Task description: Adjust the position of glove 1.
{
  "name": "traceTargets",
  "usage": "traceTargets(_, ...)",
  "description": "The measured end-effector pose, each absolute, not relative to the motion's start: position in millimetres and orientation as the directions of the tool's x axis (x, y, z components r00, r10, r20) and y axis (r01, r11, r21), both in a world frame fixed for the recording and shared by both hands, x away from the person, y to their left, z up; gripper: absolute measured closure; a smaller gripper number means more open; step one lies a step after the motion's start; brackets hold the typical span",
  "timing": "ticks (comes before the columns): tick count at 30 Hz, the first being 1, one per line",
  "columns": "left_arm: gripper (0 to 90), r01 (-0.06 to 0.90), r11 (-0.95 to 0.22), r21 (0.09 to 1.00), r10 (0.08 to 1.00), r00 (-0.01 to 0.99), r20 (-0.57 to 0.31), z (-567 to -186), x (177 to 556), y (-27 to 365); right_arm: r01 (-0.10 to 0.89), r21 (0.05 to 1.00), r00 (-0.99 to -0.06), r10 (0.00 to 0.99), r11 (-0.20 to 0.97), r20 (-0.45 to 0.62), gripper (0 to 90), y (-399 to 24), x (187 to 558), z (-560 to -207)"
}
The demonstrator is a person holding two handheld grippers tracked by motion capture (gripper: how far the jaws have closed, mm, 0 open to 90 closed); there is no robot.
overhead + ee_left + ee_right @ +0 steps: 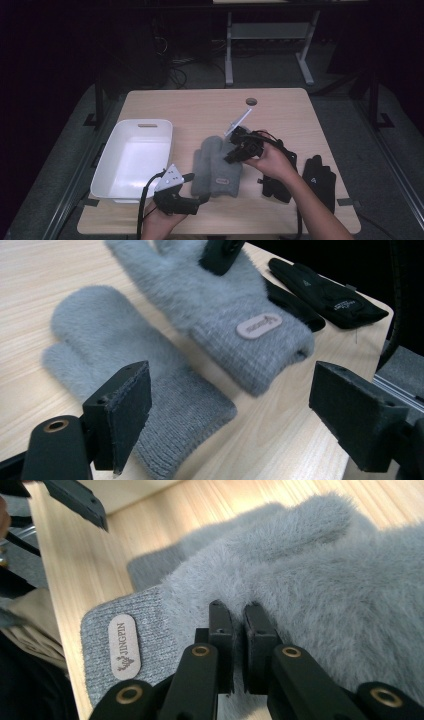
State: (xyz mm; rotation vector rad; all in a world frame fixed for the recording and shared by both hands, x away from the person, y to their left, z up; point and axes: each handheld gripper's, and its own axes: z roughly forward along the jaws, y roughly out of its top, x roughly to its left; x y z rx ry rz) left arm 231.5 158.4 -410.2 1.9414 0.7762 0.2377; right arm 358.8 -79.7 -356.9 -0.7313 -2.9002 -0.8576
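Right tongs (239, 625) pinched shut, left tongs (230, 410) spread wide

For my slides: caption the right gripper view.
Right gripper shut on a fuzzy grey mitten above the wooden table.

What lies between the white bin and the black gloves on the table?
In the high view, the grey mittens lie between the white bin and the black gloves, with the right gripper gripping the top one.
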Motion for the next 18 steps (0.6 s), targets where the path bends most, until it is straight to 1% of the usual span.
traceTargets(2, 17.1, 0.414, -0.313, 0.855, 0.616, 0.774, -0.150, -409, 233, 160, 0.440, 0.504, -0.894, 0.418, 0.744, 0.163, 85.1, -70, 362, -357)
traceTargets(3, 17.2, 0.428, -0.306, 0.850, 0.622, 0.766, -0.162, -409, 232, 160, 0.438, 0.504, -0.895, 0.413, 0.744, 0.167, 85.2, -67, 364, -358)
traceTargets(7, 17.3, 0.421, -0.303, 0.855, 0.624, 0.766, -0.156, -405, 234, 162, 0.437, 0.501, -0.897, 0.401, 0.747, 0.185, 85.1, -53, 369, -361)
traceTargets(9, 17.3, 0.425, -0.291, 0.857, 0.628, 0.761, -0.164, -404, 235, 162, 0.443, 0.498, -0.896, 0.396, 0.746, 0.203, 85.1, -47, 372, -362)
traceTargets(13, 17.4, 0.445, -0.275, 0.852, 0.633, 0.751, -0.188, -404, 237, 164, 0.436, 0.496, -0.899, 0.388, 0.750, 0.204, 85.1, -37, 375, -363)
traceTargets(14, 17.4, 0.456, -0.262, 0.851, 0.632, 0.748, -0.206, -404, 238, 165, 0.439, 0.489, -0.898, 0.385, 0.754, 0.212, 85.2, -30, 377, -365)
traceTargets(18, 17.5, 0.455, -0.254, 0.854, 0.643, 0.739, -0.202, -403, 240, 167, 0.430, 0.475, -0.903, 0.378, 0.768, 0.206, 85.1, -21, 379, -368)
